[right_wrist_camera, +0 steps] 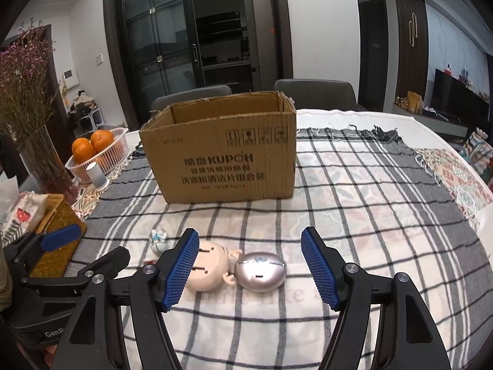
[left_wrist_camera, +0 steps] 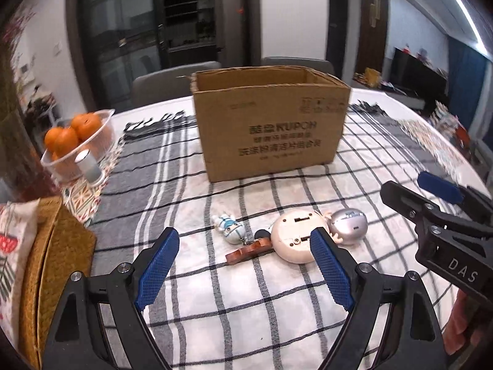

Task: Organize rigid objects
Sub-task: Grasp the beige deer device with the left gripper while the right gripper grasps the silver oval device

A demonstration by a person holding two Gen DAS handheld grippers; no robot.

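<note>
Both claws, left gripper [left_wrist_camera: 245,246] & right gripper [right_wrist_camera: 249,248], spread wide, holding nothing; silver egg [right_wrist_camera: 261,273], cream figurine [right_wrist_camera: 208,266], small doll [left_wrist_camera: 230,227] lie outside cardboard box [right_wrist_camera: 222,157], sorting apparently not begun

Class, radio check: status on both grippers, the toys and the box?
Left gripper open, right gripper open, both empty. Silver egg, round toy, figurine on cloth. Cardboard box open, path clear.

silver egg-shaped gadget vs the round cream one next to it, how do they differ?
The silver egg-shaped gadget is shiny metallic; the round cream gadget is matte. The silver one is oval and smaller; the cream one is a wider disc with slots and screws showing. The silver one lies right of the cream one. Both rest on the checked cloth, ungripped, before the cardboard box.
</note>
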